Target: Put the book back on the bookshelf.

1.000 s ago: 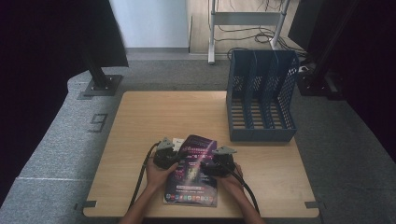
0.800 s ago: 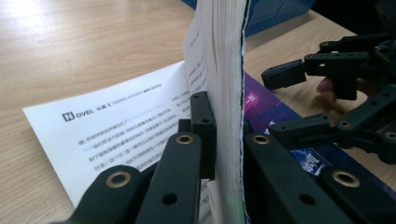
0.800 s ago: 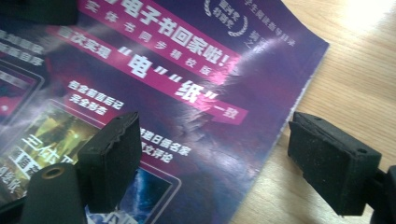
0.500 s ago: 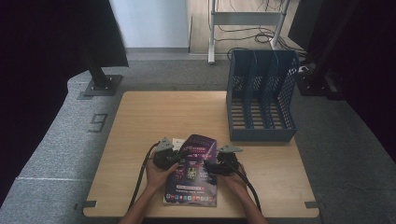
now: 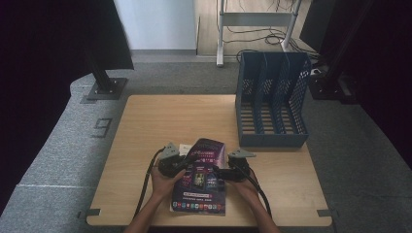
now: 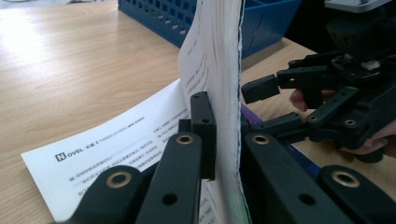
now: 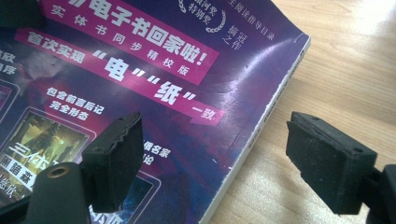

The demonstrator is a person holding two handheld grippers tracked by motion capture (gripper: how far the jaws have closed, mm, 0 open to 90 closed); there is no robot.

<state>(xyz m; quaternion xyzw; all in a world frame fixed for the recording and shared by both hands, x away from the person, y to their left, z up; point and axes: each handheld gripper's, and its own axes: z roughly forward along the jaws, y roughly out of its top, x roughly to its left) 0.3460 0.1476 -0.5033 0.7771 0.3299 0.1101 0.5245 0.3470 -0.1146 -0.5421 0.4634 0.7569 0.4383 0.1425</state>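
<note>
Left tool [image 5: 187, 160] is what I have clamped on the book [image 5: 201, 182]; in the left gripper view its jaws stand pressed against both faces of the lifted block of pages [image 6: 223, 93], so that part of the book rises upright between them; one loose white page [image 6: 116, 144] with printed text curves down from the block and lies flat on the bench [image 5: 145, 131]. Right tool [image 5: 218, 171] I see with its jaws spread wide; in the right gripper view one pad [image 7: 116, 149] hangs over the purple cover [image 7: 154, 70] and the other pad [image 7: 327, 158] over bare wood just past the book's edge; neither pad touches the cover as far as I can tell. From the high view the book lies at the near middle of the bench, between my two hands, its far end raised and its near end close to the bench's front edge; the left hand [image 5: 163, 182] sits at its left side, the right hand [image 5: 245, 187] at its right. Beyond it, at the far right of the bench, stands the blue file rack [image 5: 271, 102], well apart from the book; in the left gripper view I also see the right tool [image 6: 327, 93] just beside the raised pages.
</note>
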